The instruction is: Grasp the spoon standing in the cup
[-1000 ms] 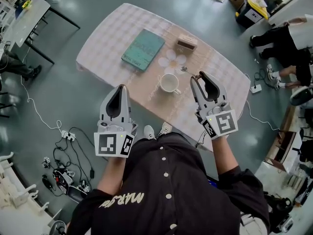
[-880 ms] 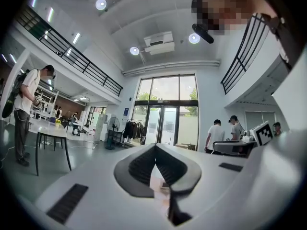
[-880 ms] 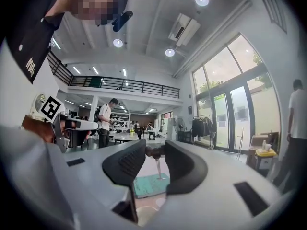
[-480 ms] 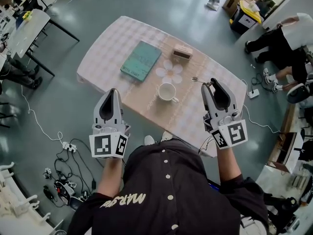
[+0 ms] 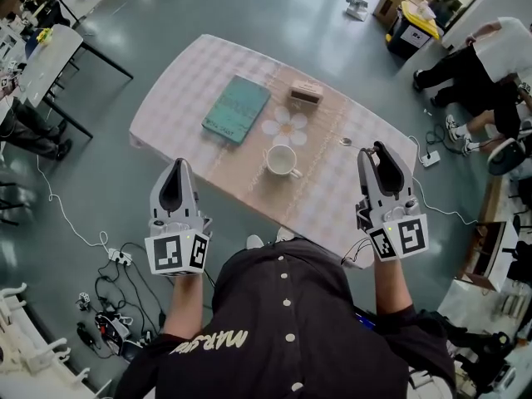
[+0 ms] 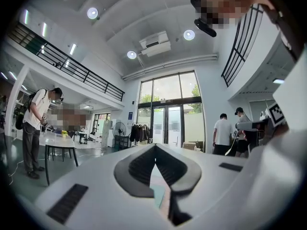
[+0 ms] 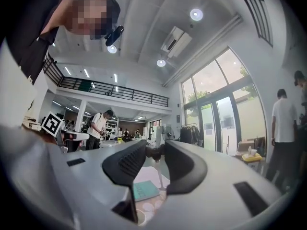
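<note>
The white cup (image 5: pixel 281 160) stands on the checked table (image 5: pixel 191 65) with nothing in it; it also shows low in the right gripper view (image 7: pixel 140 217). My right gripper (image 5: pixel 376 148) is shut on a small metal spoon (image 5: pixel 347 142), whose bowl sticks out to the left of the fingertips, to the right of the cup and raised off the table. In the right gripper view the spoon (image 7: pixel 156 153) is pinched at the jaw tips (image 7: pixel 154 152). My left gripper (image 5: pixel 178 163) hovers off the table's near left edge, shut and empty (image 6: pixel 154 148).
A teal book (image 5: pixel 236 109), a flower-shaped coaster (image 5: pixel 285 125) and a small wooden box (image 5: pixel 305 93) lie on the table beyond the cup. Cables and a power strip (image 5: pixel 116 256) are on the floor at left. A person (image 5: pixel 482 65) stands at the far right.
My right gripper has carried the spoon to the right and toward the person, away from the cup. The left gripper has drifted left and back, off the table edge.
</note>
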`<state>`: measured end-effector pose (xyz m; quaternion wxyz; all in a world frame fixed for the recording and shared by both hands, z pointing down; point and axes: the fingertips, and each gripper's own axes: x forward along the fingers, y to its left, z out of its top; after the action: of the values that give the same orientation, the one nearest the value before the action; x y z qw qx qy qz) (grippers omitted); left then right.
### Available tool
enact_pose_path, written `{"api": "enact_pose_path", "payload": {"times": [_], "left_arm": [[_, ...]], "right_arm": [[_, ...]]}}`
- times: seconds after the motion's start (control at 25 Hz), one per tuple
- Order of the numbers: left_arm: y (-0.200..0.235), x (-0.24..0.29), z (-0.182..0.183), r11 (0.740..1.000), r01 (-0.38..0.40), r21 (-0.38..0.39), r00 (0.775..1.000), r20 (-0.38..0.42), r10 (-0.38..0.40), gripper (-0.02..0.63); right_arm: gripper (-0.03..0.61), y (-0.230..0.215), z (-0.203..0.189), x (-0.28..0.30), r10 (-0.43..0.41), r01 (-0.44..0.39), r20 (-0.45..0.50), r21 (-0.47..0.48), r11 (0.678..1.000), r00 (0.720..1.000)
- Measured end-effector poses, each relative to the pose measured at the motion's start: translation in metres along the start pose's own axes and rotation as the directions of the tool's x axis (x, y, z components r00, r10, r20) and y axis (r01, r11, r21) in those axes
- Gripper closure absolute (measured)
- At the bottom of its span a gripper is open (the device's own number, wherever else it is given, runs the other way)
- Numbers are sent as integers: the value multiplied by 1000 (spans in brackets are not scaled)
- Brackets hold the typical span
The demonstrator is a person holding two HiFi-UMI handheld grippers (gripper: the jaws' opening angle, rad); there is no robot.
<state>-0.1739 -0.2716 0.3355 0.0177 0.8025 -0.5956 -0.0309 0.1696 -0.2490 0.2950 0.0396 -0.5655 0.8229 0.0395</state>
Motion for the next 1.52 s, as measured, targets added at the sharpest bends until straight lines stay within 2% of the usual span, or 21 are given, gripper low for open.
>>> {"api": "enact_pose_path", "payload": {"times": [0.4,1.08,1.52], "left_arm": [[1,-3,-12,1000,-7,-15,1000,-27,6,603],[-17,3,-9,999,28,-20,999,-27,-29,604],[-18,3,-11,999,43,-20,998,-35,-43,604]], "right_arm": [[448,-18,-12,-8,-41,41,-6,25,999,999],[448,-8,-17,3,-6,6,-11,-22,1000,1000],[448,-1,-16,7,-2,2,-11,-15,1000,1000]]}}
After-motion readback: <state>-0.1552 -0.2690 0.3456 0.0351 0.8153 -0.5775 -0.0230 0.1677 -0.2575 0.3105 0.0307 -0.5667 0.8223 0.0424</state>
